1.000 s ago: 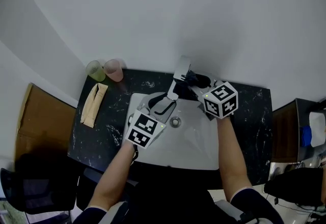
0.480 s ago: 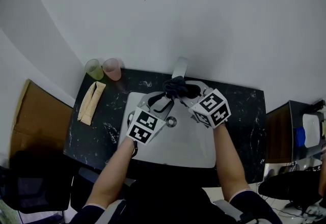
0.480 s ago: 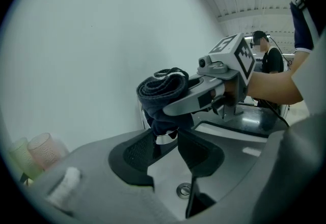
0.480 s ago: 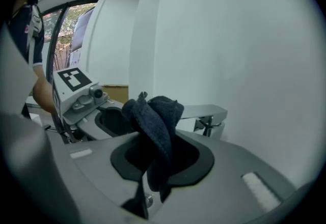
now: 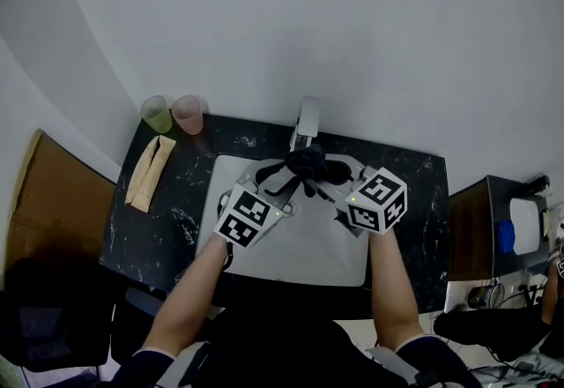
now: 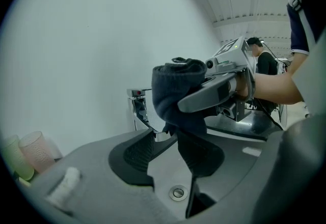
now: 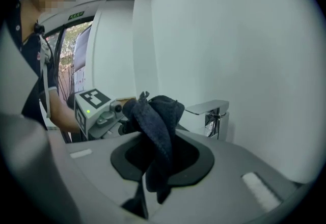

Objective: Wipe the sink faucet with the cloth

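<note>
The chrome faucet (image 5: 307,119) stands at the back of the white sink (image 5: 291,258). A dark blue cloth (image 5: 308,164) hangs bunched just in front of its spout. My right gripper (image 5: 328,171) is shut on the cloth (image 7: 155,126), which drapes down between its jaws, with the faucet (image 7: 212,111) beyond to the right. My left gripper (image 5: 280,173) is open over the basin. In its own view, the left gripper (image 6: 170,141) has its jaws either side of the faucet (image 6: 139,111) spout tip without touching it, and the cloth (image 6: 178,96) hangs over its right jaw.
A green cup (image 5: 157,115) and a pink cup (image 5: 187,114) stand at the black counter's back left, with a folded beige cloth (image 5: 144,172) in front of them. The drain (image 6: 178,193) lies below the jaws. A brown board (image 5: 44,201) sits left of the counter.
My right gripper has carried the cloth leftward, from the right side of the faucet to in front of the spout. The left gripper has stayed about where it was.
</note>
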The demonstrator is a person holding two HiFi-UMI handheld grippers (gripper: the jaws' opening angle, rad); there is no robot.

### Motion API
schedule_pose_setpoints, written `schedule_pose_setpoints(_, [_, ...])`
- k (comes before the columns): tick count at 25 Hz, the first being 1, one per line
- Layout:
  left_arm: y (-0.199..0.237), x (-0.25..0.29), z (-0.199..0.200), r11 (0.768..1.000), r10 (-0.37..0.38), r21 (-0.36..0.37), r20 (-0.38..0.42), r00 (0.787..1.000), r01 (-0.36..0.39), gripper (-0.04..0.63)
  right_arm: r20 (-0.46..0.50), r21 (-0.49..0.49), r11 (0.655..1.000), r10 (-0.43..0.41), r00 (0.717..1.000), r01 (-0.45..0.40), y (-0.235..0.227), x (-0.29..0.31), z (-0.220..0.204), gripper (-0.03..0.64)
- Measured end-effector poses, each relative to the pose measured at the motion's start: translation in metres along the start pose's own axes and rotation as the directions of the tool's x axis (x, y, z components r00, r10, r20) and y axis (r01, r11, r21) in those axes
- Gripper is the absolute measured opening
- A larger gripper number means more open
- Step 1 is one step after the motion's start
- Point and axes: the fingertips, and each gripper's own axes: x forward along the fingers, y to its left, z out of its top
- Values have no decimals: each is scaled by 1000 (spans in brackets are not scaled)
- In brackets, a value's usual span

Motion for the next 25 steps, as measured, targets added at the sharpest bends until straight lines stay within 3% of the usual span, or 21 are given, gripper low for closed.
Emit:
schedule_pose_setpoints(5, [-13,-17,8,998,-61,1,59,996,61,155,101,121,992,-33,994,21,-6,-19,8,75])
schedule_pose_setpoints(10, [-26,-27,29,988,-154,2,136,979,155,214,120,154,987,-65,991,47,-5,-21,11,77])
schedule_pose_setpoints(13, [-25,-25,42,986,-168,30,163,972,165,242,114,144,989,-62,992,45,2,-16,14,79])
schedule_pose_setpoints(19, [-23,-19,43,971,-206,151,148,967,183,252,99,162,987,-17,995,1,18,-3,22,86])
schedule_pose_setpoints(25, [-15,-25,41,960,-259,153,173,950,234,231,105,231,973,-4,994,-21,29,11,29,97])
